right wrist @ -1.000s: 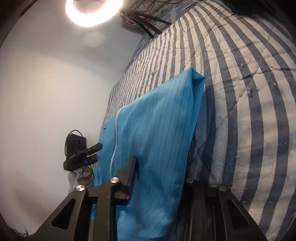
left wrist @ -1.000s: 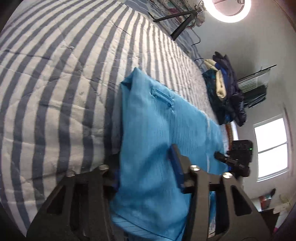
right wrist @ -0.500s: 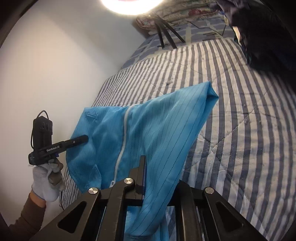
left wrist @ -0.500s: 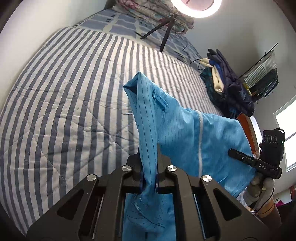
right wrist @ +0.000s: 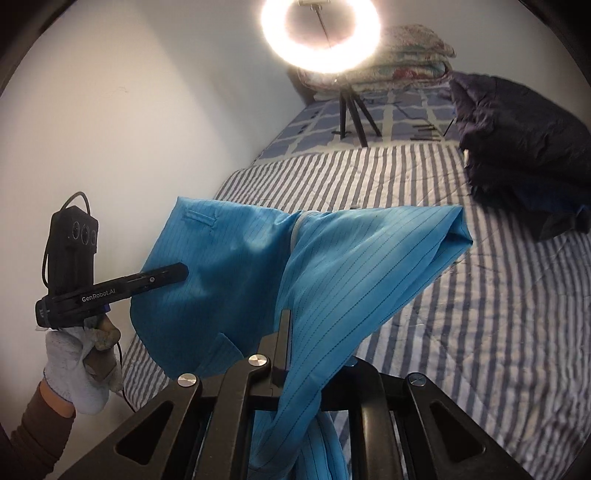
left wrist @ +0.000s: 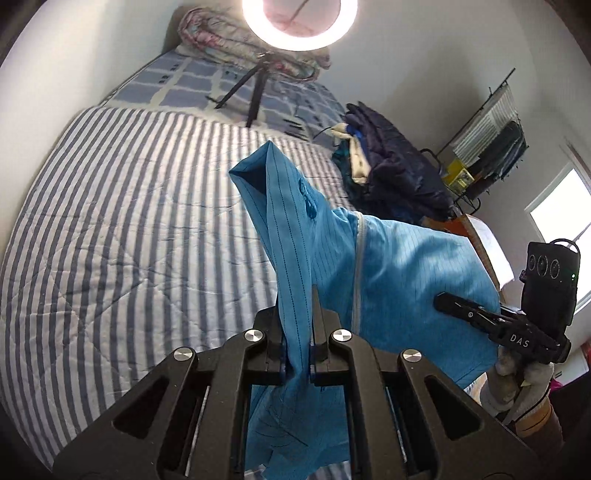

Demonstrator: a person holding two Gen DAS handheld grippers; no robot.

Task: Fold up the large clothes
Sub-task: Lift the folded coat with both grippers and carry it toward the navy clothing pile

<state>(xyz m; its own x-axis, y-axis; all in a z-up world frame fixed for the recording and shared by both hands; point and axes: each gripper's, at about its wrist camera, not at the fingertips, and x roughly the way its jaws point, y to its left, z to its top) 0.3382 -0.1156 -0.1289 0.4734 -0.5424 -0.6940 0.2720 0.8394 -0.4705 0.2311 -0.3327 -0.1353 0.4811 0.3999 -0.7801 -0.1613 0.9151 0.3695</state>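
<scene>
In the left wrist view, our left gripper (left wrist: 298, 354) is clamped on a fold of the blue garment (left wrist: 399, 280), which hangs in the air above the striped bed cover (left wrist: 129, 229). The cloth rises from between the jaws to a pointed corner and spreads to the right, where a pale zip line runs down it. At the right edge we see our right gripper (left wrist: 443, 301), held in a gloved hand (left wrist: 517, 384), with its tip against the garment's far side. Beyond the bed cover stand a tripod (left wrist: 251, 96) with a ring light (left wrist: 299, 22), a rolled quilt (left wrist: 251, 55) and a heap of dark clothes (left wrist: 399, 173).

In the right wrist view, our right gripper (right wrist: 295, 369) is clenched on another fold of the same blue garment (right wrist: 351, 266), which is stretched above the striped bed cover (right wrist: 480, 314). At the left, our left gripper (right wrist: 181, 274), in a gloved hand (right wrist: 81, 365), grips the garment's other side. The ring light (right wrist: 321, 33) on its tripod (right wrist: 351, 114) glows behind, and a dark jacket (right wrist: 517, 140) lies on the bed at the right.
</scene>
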